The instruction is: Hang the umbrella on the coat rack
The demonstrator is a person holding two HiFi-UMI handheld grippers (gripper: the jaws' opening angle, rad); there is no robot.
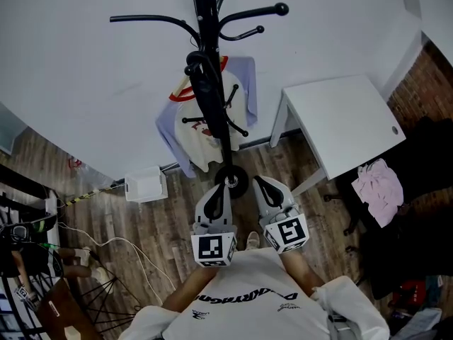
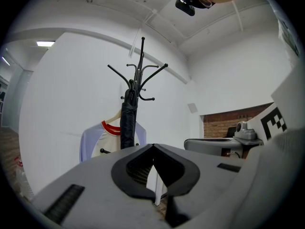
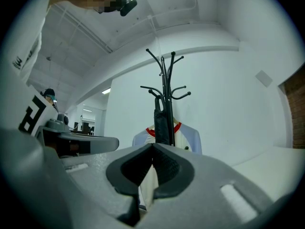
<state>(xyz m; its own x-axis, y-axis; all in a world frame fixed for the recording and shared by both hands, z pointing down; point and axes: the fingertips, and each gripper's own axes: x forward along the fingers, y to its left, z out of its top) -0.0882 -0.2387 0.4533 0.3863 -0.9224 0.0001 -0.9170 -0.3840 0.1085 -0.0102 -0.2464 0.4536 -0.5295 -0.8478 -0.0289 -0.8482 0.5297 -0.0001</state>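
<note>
Umbrella (image 1: 204, 94): furled and dark, hanging upright against the pole of the coat rack (image 1: 203, 6), close in front of a white shirt (image 1: 196, 146) with lilac sleeves and a red collar. Held out from the torso on bare forearms, side by side and just apart: left gripper (image 1: 218, 190) and right gripper (image 1: 263, 184), both pointing level toward the rack, marker cubes nearest the body. Well short of the rack's pole, touching neither it nor its load. Pressed together at the tips on both sides, pads meeting, pinching nothing. To the right, a white table (image 1: 340, 119).
</note>
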